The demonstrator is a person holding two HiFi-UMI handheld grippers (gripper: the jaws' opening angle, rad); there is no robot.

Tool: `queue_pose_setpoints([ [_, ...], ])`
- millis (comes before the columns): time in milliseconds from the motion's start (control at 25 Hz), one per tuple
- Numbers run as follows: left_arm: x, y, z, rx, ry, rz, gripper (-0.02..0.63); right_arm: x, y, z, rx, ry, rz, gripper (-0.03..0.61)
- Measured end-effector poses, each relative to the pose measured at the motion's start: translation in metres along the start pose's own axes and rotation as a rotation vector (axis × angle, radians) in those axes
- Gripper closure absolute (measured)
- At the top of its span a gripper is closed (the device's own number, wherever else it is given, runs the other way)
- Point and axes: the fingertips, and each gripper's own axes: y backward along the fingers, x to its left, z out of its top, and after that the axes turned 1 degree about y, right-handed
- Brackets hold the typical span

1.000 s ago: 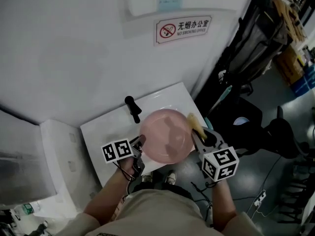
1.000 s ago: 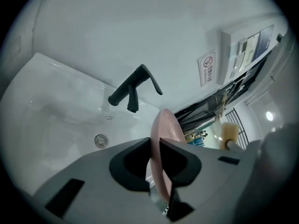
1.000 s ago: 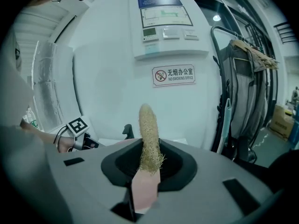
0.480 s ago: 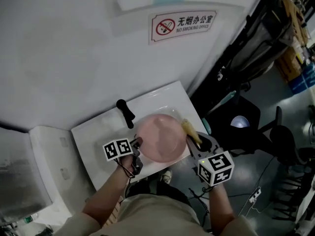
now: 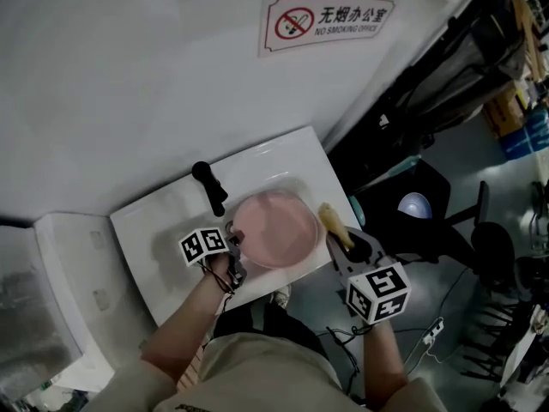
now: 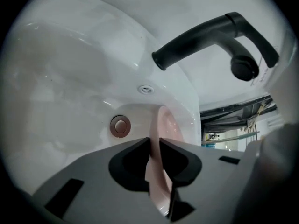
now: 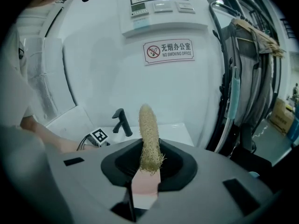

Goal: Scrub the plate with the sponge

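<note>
Two grips: left tongs [image 6: 154, 146] tight on plate [image 5: 273, 228] rim, right tongs [image 7: 148, 161] tight around sponge [image 7: 148, 129].

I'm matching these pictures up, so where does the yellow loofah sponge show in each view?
Head view: yellow loofah sponge just right of the pink plate.
Left gripper view: not in it.
Right gripper view: centre, upright, clamped at its base.
Shared landmark: the black faucet, in all three.
</note>
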Motion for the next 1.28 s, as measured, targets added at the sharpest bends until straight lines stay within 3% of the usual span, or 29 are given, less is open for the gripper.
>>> queue_pose_setpoints([
  [240, 0.015, -0.008, -0.001, 0.029, 0.080, 0.009, 0.548, 0.002, -0.006, -0.004, 0.014, -0.001, 0.018, 0.499],
  [280, 0.016, -0.007, 0.000, 0.027, 0.080, 0.009, 0.528, 0.004, -0.007, -0.004, 0.017, 0.001, 0.024, 0.499],
  [360, 0.015, -0.007, 0.000, 0.027, 0.071, 0.001, 0.424, 0.006, -0.007, -0.005, 0.019, 0.007, 0.032, 0.499],
  [480, 0.012, -0.003, 0.002, 0.015, 0.038, 0.008, 0.376, 0.009, -0.007, -0.004, 0.014, 0.016, 0.039, 0.499],
  [680, 0.011, 0.016, 0.012, -0.046, -0.090, 0.090, 0.298, 0.015, -0.001, 0.005, -0.005, 0.041, 0.057, 0.499],
  [840, -0.013, 0.040, 0.019, -0.086, -0.198, 0.056, 0.299, 0.024, 0.007, 0.016, -0.037, 0.060, 0.066, 0.499],
  [1000, -0.054, 0.073, 0.025, -0.146, -0.330, -0.008, 0.366, 0.035, 0.020, 0.033, -0.082, 0.079, 0.076, 0.499],
  [1160, -0.106, 0.110, 0.028, -0.225, -0.533, -0.058, 0.422, 0.047, 0.038, 0.057, -0.152, 0.103, 0.078, 0.499],
  [1240, -0.127, 0.135, 0.032, -0.303, -0.633, -0.049, 0.442, 0.053, 0.049, 0.068, -0.187, 0.112, 0.076, 0.499],
  [1280, -0.136, 0.150, 0.036, -0.359, -0.665, -0.044, 0.498, 0.055, 0.054, 0.074, -0.204, 0.118, 0.074, 0.499],
])
